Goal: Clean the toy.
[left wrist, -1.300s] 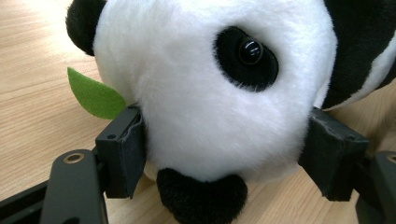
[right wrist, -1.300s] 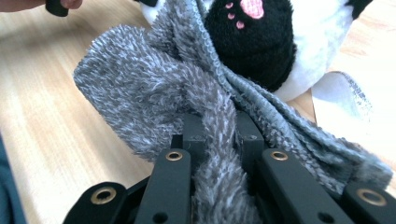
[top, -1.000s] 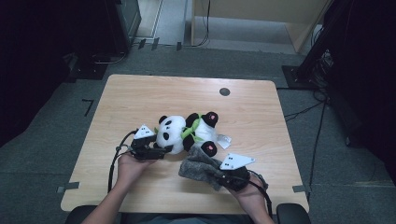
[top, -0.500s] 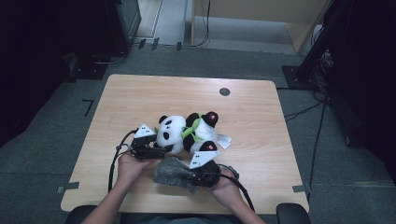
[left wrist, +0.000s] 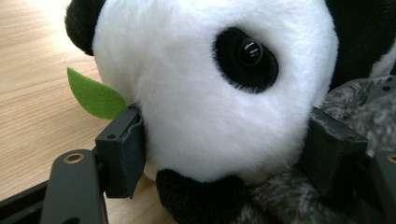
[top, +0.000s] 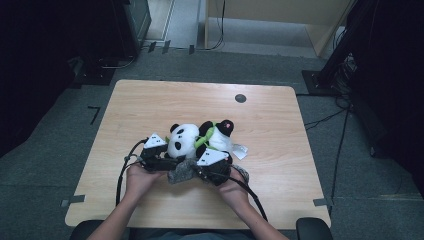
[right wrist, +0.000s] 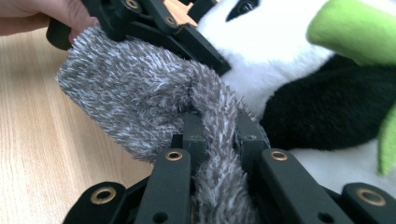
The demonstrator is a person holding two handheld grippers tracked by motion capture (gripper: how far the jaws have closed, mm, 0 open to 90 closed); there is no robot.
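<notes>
Tabletop [top: 150, 100], pale wood. Panda plush [top: 192, 140] lay just left of centre near the front edge, long axis across the tabletop, head toward the person's left, feet to the right. Left claw [left wrist: 224, 154] set wide around the head, pads pressing the white fur. Over the last second the right claw [right wrist: 217, 135], pinched on the grey fuzzy cloth [right wrist: 140, 102], had carried it leftward to touch the panda's head. Likely the cloth was about to go onto the toy.
</notes>
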